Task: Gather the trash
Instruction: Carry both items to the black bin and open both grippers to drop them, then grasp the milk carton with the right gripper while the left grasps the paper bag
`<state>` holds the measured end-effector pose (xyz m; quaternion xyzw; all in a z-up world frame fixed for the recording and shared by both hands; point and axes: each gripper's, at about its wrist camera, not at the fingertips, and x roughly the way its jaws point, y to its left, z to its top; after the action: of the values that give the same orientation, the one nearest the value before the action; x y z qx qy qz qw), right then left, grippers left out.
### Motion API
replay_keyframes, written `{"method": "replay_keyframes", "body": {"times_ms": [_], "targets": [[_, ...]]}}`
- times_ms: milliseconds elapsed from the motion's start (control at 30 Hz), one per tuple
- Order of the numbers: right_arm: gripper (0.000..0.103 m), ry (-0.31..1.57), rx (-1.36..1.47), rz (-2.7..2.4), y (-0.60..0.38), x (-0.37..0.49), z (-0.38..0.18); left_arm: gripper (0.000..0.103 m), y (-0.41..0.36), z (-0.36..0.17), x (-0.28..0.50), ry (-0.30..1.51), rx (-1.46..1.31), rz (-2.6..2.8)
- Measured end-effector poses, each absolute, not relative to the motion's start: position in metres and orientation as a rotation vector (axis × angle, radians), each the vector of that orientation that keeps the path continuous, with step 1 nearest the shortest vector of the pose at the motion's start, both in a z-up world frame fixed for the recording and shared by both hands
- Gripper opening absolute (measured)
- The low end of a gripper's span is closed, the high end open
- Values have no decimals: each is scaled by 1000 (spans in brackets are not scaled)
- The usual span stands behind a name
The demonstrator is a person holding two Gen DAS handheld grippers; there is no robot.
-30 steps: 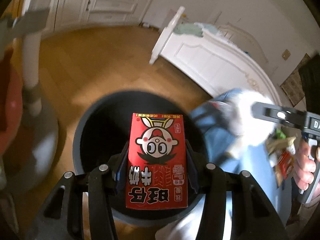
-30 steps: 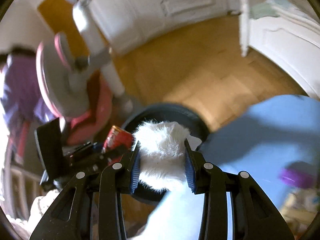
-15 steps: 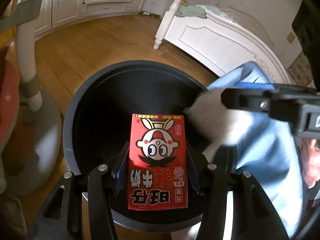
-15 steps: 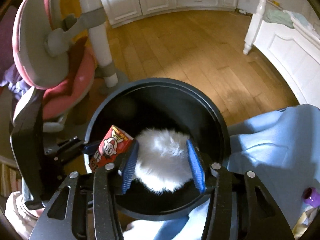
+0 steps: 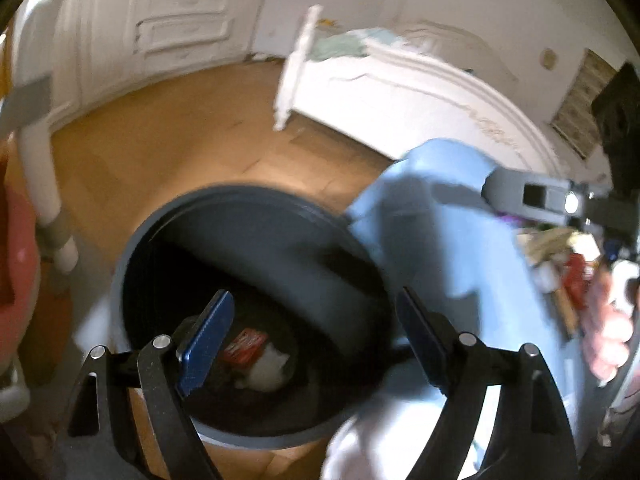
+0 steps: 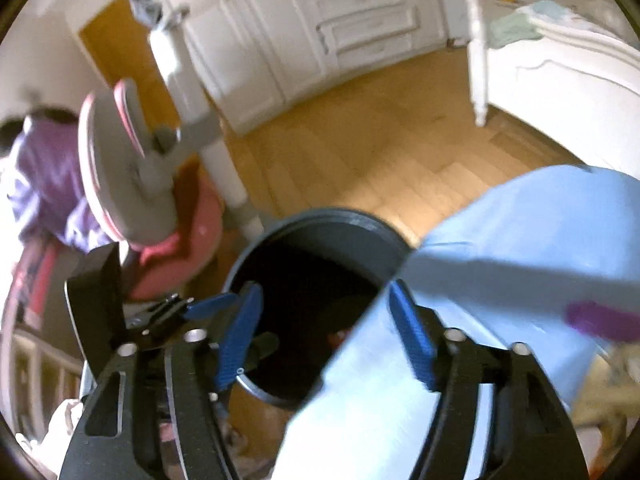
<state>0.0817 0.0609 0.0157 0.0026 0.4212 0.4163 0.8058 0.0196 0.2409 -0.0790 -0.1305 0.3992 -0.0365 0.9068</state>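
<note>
Blurred wooden floor point(image 5: 168, 152); both grippers point(image 5: 312, 332) point(image 6: 324, 320) opening, empty, over bin point(image 5: 256, 216)

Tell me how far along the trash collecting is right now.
Done: a red snack packet and a white fluffy wad lie at the bottom of the round dark bin. In hand: nothing; the left gripper and right gripper are opening, empty. Left: a blurred pile of wrappers on the blue cloth.

Both wrist views angled down, close over shared dark bin point(image 5: 256, 216) point(image 6: 340, 220), wooden floor point(image 5: 168, 132) point(image 6: 380, 140) beyond
</note>
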Motion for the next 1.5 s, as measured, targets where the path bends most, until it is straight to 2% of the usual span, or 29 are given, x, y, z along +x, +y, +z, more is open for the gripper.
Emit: {"method": "replay_keyframes", "body": {"times_ms": [167, 233, 333, 367, 400, 567, 733, 767, 900, 933, 967, 1033, 1067, 1133, 1267, 1500], "targets": [[72, 797, 79, 830, -26, 74, 34, 83, 170, -32, 31, 732, -136, -234], [77, 740, 62, 795, -69, 70, 40, 83, 134, -18, 38, 695, -50, -306], [79, 664, -31, 751, -129, 68, 49, 83, 80, -7, 53, 662, 106, -390], [86, 653, -68, 746, -146, 70, 51, 83, 67, -5, 56, 649, 153, -410], [90, 650, -118, 749, -166, 73, 54, 83, 52, -4, 61, 633, 209, -436], [90, 705, -421, 818, -218, 95, 47, 83, -14, -15, 88, 617, 457, -558], [90, 785, -600, 889, -226, 115, 21, 81, -46, -28, 115, 676, 559, -657], [90, 795, -613, 897, -225, 119, 18, 79, -50, -31, 119, 685, 577, -668], [88, 828, -655, 945, -210, 133, 0, 55, -58, -39, 134, 750, 585, -691], [85, 829, -657, 962, -208, 133, -2, 47, -56, -40, 134, 760, 581, -694], [65, 830, -655, 977, -206, 133, -4, 43, -58, -42, 137, 771, 574, -695], [60, 830, -625, 985, -204, 132, -6, 29, -56, -44, 133, 780, 560, -692], [57, 818, -612, 984, -205, 132, -5, 28, -55, -43, 133, 776, 545, -691], [54, 792, -569, 970, -212, 129, -2, 19, -53, -41, 130, 763, 503, -695], [53, 729, -384, 964, -235, 121, 19, 18, -39, -27, 127, 720, 381, -691], [53, 619, 111, 912, -258, 119, 65, 12, -15, -1, 107, 654, 243, -627]]}}
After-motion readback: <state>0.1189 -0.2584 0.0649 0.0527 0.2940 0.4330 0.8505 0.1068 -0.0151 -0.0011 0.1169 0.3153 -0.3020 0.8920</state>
